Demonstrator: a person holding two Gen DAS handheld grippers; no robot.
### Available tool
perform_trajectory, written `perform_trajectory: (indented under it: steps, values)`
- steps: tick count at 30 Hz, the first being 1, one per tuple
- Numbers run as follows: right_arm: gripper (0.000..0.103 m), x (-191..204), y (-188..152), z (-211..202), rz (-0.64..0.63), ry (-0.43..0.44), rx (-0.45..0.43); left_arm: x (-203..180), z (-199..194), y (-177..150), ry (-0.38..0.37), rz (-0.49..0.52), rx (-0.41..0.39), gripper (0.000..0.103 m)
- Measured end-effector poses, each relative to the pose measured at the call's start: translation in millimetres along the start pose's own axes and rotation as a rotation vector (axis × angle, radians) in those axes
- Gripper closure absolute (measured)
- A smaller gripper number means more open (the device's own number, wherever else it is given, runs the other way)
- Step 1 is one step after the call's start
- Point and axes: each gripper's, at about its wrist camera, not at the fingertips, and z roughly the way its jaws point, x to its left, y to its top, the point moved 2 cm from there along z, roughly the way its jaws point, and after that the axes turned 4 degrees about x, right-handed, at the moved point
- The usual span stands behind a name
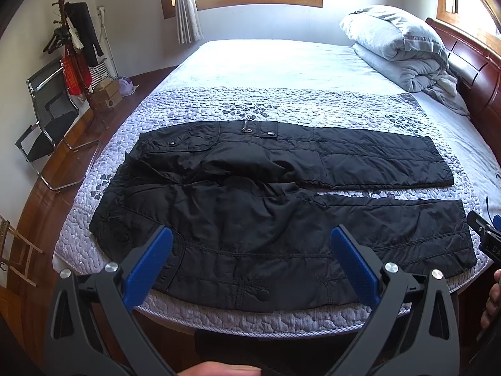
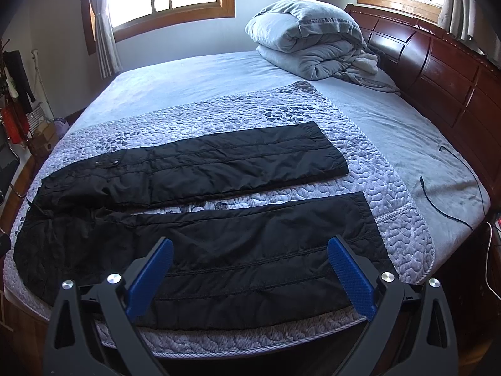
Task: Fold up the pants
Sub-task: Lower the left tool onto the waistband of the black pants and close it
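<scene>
Black quilted pants [image 1: 266, 200] lie spread flat on the patterned bedspread, waist to the left, both legs running right with a gap between them. My left gripper [image 1: 252, 238] is open and empty, hovering above the near waist and hip part. My right gripper [image 2: 250, 247] is open and empty above the near leg [image 2: 250, 250], close to its cuff end. The far leg [image 2: 219, 163] lies parallel behind it. The right gripper's tip also shows in the left wrist view [image 1: 485, 235] by the near cuff.
The lilac quilted bedspread [image 1: 281, 106] covers the near half of the bed. A folded grey duvet [image 2: 310, 37] sits by the wooden headboard [image 2: 438, 75]. A black cable [image 2: 444, 188] lies at the right. A chair [image 1: 50, 119] and coat stand [image 1: 75, 47] stand left.
</scene>
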Motion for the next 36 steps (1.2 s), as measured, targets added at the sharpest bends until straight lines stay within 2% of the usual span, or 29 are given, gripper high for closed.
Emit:
perform_trajectory:
  steps: [6,8,11,12,16,19,20,21,22,24,25,26,28,29,30,31,33,36]
  values:
    - [0.003,1,2,6,-0.004,0.0,0.012,0,5,3,0.003,0.001,0.006,0.002]
    - [0.003,0,5,12,-0.015,0.012,0.02,3,13,5,-0.012,-0.031,0.025,0.002]
    - [0.003,-12,21,22,-0.011,0.021,0.018,23,34,10,-0.103,-0.141,0.088,0.002]
    - [0.003,-18,28,25,-0.01,0.011,0.008,29,40,12,-0.112,-0.168,0.111,0.003]
    - [0.003,-45,73,47,-0.031,-0.084,-0.042,81,88,38,-0.159,-0.316,0.25,0.002]
    - [0.003,-64,111,80,-0.064,-0.145,-0.051,119,126,64,-0.198,-0.395,0.314,0.002]
    - [0.003,-68,120,91,-0.068,-0.147,-0.041,133,140,73,-0.236,-0.432,0.339,0.002]
    - [0.003,-75,131,103,-0.067,-0.141,-0.029,151,161,84,-0.348,-0.499,0.352,0.002]
    - [0.003,-83,143,121,-0.061,-0.131,-0.013,162,174,92,-0.416,-0.553,0.359,0.002]
    - [0.003,-91,161,150,-0.068,-0.114,0.01,188,205,107,-0.48,-0.655,0.393,0.002]
    - [0.003,-95,170,168,-0.083,-0.108,0.025,209,226,120,-0.434,-0.688,0.411,0.002]
    - [0.003,-96,177,184,-0.106,-0.107,0.038,223,236,130,-0.378,-0.696,0.392,0.002]
    - [0.003,-97,189,215,-0.143,-0.072,0.069,252,258,152,-0.226,-0.669,0.345,0.002]
    - [0.003,-99,194,231,-0.145,-0.049,0.095,262,269,159,-0.18,-0.656,0.359,0.002]
    - [0.003,-100,197,242,-0.138,-0.031,0.116,274,287,167,-0.155,-0.64,0.411,0.002]
    - [0.003,-105,204,258,-0.117,-0.01,0.144,282,304,173,-0.158,-0.615,0.473,0.003]
    - [0.003,-117,213,282,-0.071,-0.009,0.183,292,330,180,-0.166,-0.582,0.543,0.003]
    - [0.003,-135,222,314,-0.028,-0.036,0.249,302,351,192,-0.147,-0.567,0.563,0.003]
